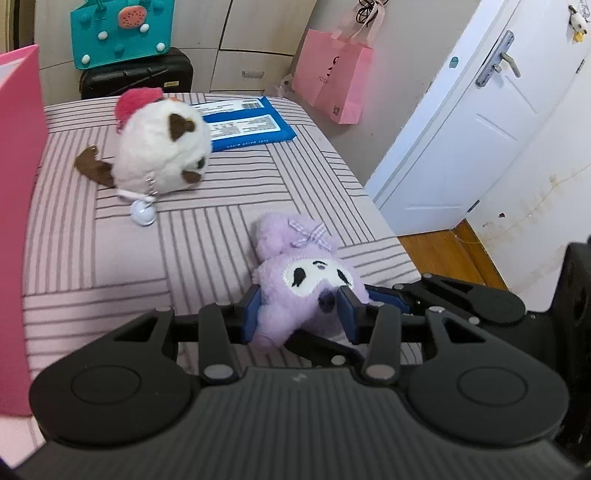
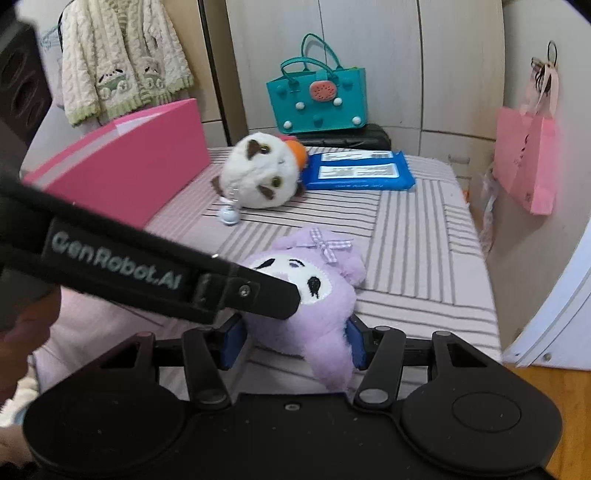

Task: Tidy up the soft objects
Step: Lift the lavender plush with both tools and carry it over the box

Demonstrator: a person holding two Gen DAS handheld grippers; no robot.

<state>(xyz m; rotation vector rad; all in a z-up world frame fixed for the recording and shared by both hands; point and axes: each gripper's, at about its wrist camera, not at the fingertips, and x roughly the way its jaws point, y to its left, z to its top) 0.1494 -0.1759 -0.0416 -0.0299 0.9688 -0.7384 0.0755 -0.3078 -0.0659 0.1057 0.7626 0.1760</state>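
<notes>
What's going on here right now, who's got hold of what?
Both grippers are on the purple plush lying on the striped bed. The left gripper has its jaws at either side of the toy's head, and the right gripper brackets its lower body. The white plush, blue wipes pack and pink box sit untouched.

A: From where does the left wrist view look?
B: Low over the striped cushion (image 1: 110,236), very near the purple plush (image 1: 295,273), facing the teal bag (image 1: 122,33).
A: And the right wrist view?
B: The same plush, seen close from the opposite side; both views share the white plush (image 2: 262,177)
</notes>
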